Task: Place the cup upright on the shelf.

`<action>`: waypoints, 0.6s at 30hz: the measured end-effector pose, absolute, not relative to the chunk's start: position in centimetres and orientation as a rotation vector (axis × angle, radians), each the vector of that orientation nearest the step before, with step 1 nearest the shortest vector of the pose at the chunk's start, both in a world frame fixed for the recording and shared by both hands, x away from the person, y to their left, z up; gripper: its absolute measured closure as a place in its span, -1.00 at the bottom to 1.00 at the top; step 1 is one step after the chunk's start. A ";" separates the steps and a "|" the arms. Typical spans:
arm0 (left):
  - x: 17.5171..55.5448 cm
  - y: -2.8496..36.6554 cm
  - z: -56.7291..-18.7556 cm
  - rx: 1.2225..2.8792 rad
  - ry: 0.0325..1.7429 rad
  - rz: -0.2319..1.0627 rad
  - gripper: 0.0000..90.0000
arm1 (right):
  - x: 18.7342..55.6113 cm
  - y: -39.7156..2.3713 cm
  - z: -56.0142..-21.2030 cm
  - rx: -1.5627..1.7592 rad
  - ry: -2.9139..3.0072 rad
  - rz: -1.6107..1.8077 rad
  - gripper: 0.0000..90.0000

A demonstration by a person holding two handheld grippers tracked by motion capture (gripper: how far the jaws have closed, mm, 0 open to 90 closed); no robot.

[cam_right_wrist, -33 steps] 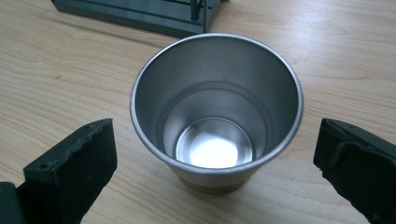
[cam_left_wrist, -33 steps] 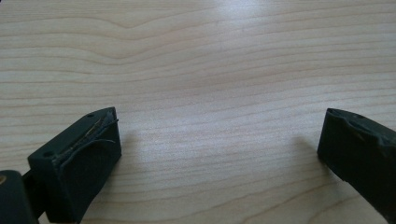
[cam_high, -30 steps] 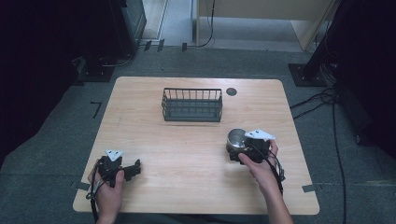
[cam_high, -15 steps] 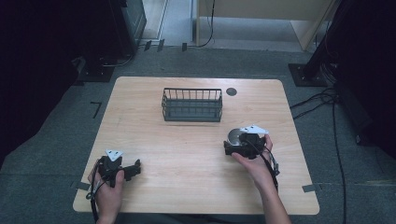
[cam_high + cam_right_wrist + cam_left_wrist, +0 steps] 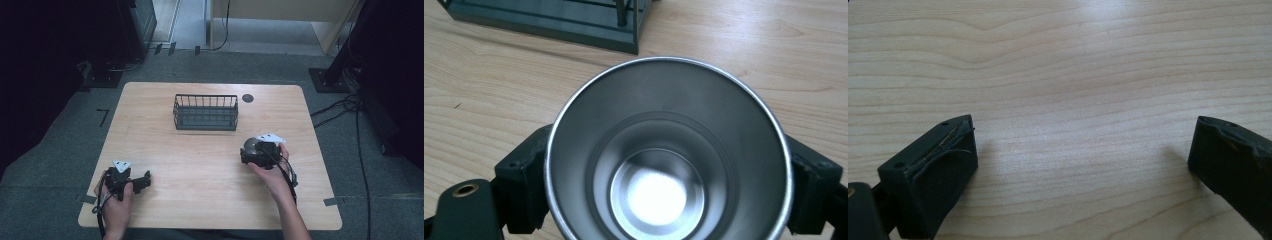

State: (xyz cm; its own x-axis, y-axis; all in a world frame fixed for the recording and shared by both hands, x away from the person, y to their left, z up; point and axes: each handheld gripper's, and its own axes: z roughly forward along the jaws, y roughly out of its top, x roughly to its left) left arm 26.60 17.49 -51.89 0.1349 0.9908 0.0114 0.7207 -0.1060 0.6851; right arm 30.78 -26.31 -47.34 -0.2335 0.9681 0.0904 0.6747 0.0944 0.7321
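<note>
The right gripper (image 5: 669, 195) has just closed its jaws on the steel cup (image 5: 668, 155), mouth up between them; the wire basket (image 5: 205, 112) lies just beyond; the left gripper (image 5: 1083, 170) gapes empty, farther off.

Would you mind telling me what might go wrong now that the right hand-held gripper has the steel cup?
The steel cup is smooth and tapered, and the right hand-held gripper, whose jaws have just closed on it, holds only its sides, so it might slip or tilt when lifted. The wire basket stands close behind it, so the cup's rim could clip the basket's edge.
</note>
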 end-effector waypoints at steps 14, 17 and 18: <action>26.6 17.5 -51.9 1.886 1.639 0.663 -1.00 | 30.7 -26.1 -46.2 1.603 1.971 0.965 -0.70; 26.6 17.5 -51.9 1.887 1.640 0.663 -1.00 | 30.7 -26.0 -45.7 1.591 1.973 0.972 -0.70; 26.6 17.5 -51.9 1.887 1.640 0.663 -1.00 | 30.7 -25.9 -45.5 1.586 1.975 0.975 -0.70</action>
